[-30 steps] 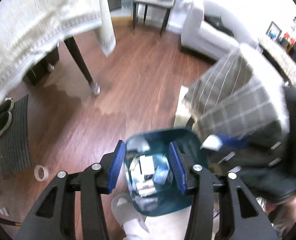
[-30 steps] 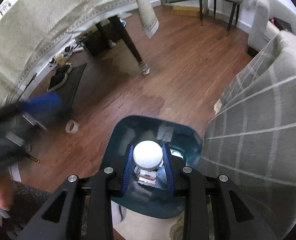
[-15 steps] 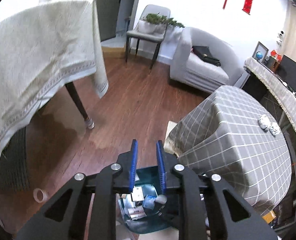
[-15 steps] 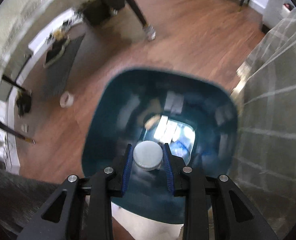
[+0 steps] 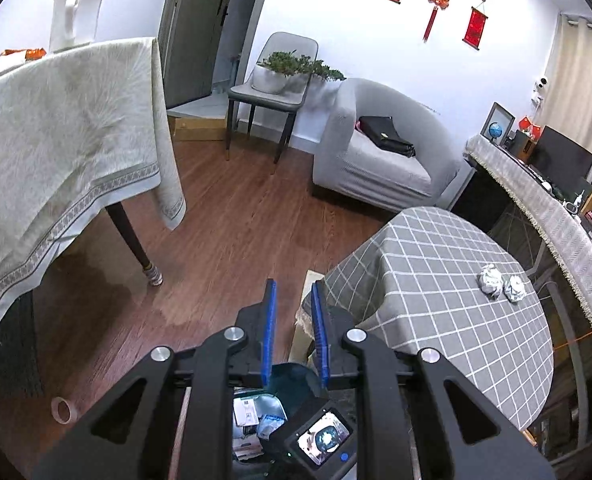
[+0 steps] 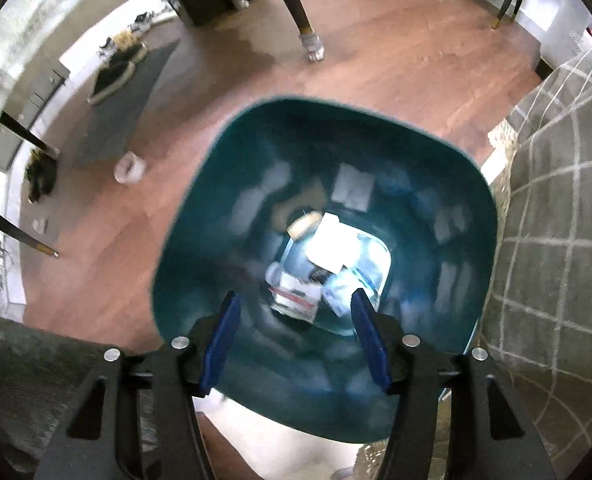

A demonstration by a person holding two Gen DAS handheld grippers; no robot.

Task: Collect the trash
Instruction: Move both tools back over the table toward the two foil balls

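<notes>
The right gripper (image 6: 296,340) has just been opening, empty, over the deep teal plastic bin (image 6: 447,160). Trash lies inside. The left gripper (image 5: 294,312), nearly closed, holds nothing. Two crumpled foil balls (image 5: 500,282) wait on the grey checked tablecloth (image 5: 435,280).

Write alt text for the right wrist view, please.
Right gripper, jaws just opened with nothing between them, points down into a teal bin holding a small bottle, papers and wrappers. Wood floor surrounds the bin; a grey checked cloth hangs at right, a tape roll lies at left.
</notes>
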